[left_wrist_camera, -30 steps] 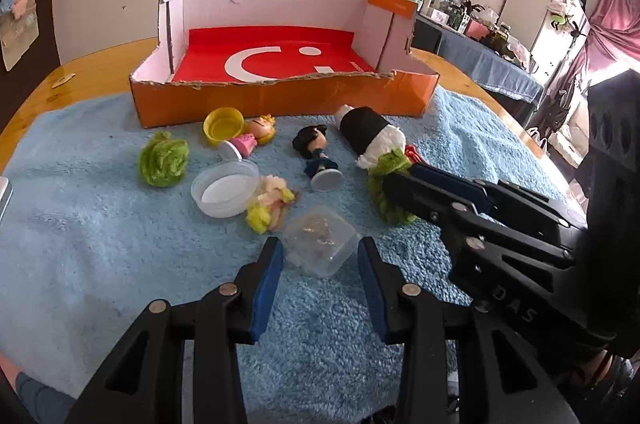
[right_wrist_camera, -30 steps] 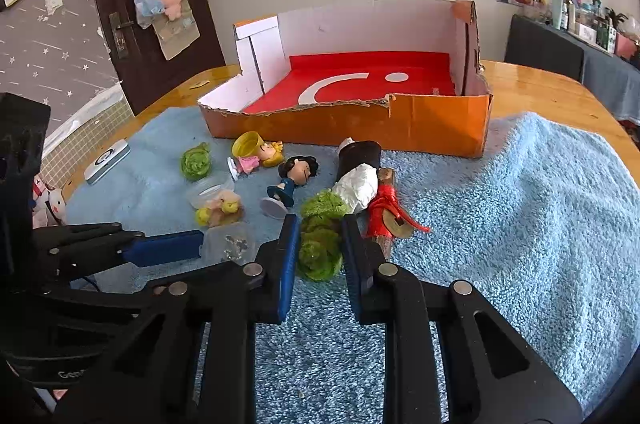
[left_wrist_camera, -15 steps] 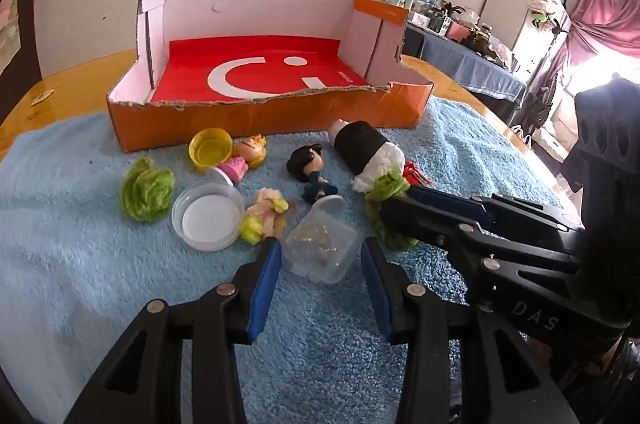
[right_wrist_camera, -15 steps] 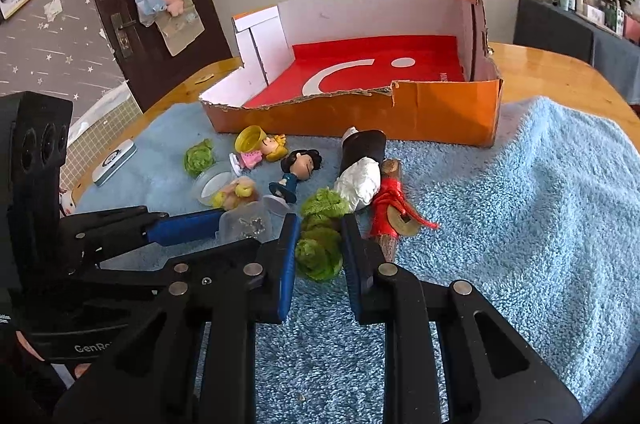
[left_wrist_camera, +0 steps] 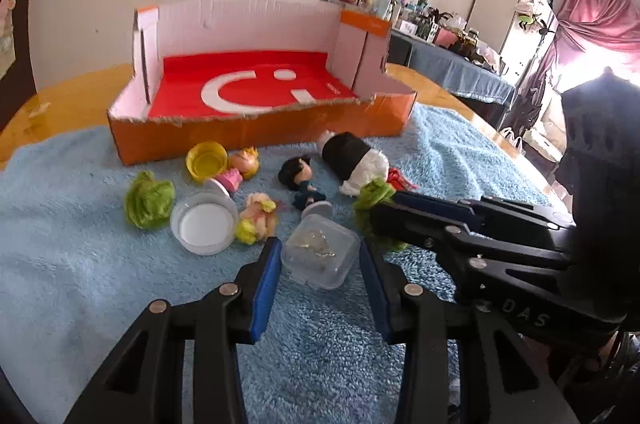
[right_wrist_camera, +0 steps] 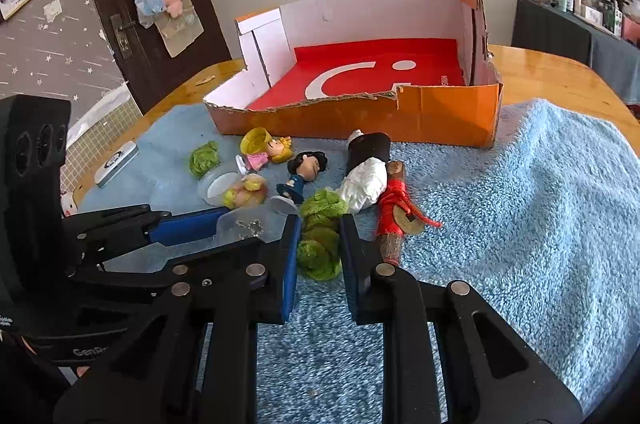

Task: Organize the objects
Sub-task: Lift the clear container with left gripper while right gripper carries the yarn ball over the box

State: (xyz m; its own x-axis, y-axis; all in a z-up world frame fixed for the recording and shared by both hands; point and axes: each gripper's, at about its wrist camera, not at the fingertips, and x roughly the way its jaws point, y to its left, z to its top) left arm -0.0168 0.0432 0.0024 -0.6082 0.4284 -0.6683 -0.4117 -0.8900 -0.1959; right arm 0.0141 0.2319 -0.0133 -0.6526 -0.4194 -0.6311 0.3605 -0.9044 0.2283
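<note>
Your right gripper (right_wrist_camera: 319, 248) is clamped on the green yarn bundle (right_wrist_camera: 320, 236), its blue pads pressing the fluffy strands from both sides while the bundle lies on the blue towel (right_wrist_camera: 520, 224). Your left gripper (left_wrist_camera: 320, 256) straddles the small clear plastic box (left_wrist_camera: 320, 250); its jaws have just been closing, the box sits between them, and the pads look to be at its sides or just off them, so you cannot tell from here whether they already press.

The towel covers most of the wooden table (right_wrist_camera: 552, 71). Along the towel's far edge stands the orange cardboard box (left_wrist_camera: 256, 127) with its red floor and torn front wall. Between that wall and your grippers lie the other things: a second green yarn ball (left_wrist_camera: 148, 199) toward the towel's left side, a round white lid (left_wrist_camera: 204, 224) beside it, a yellow cap (left_wrist_camera: 206, 157) touching a blonde doll in pink (left_wrist_camera: 240, 167), a yellow-haired doll (left_wrist_camera: 256, 216) just beside the lid, and a dark-haired figurine (left_wrist_camera: 302, 179) nearer the middle. A black-and-white roll (right_wrist_camera: 368, 167) lies on its side close to the box's front wall, and a wooden stick wrapped in red cord (right_wrist_camera: 394, 212) lies just beside it, to the right of the clamped yarn
</note>
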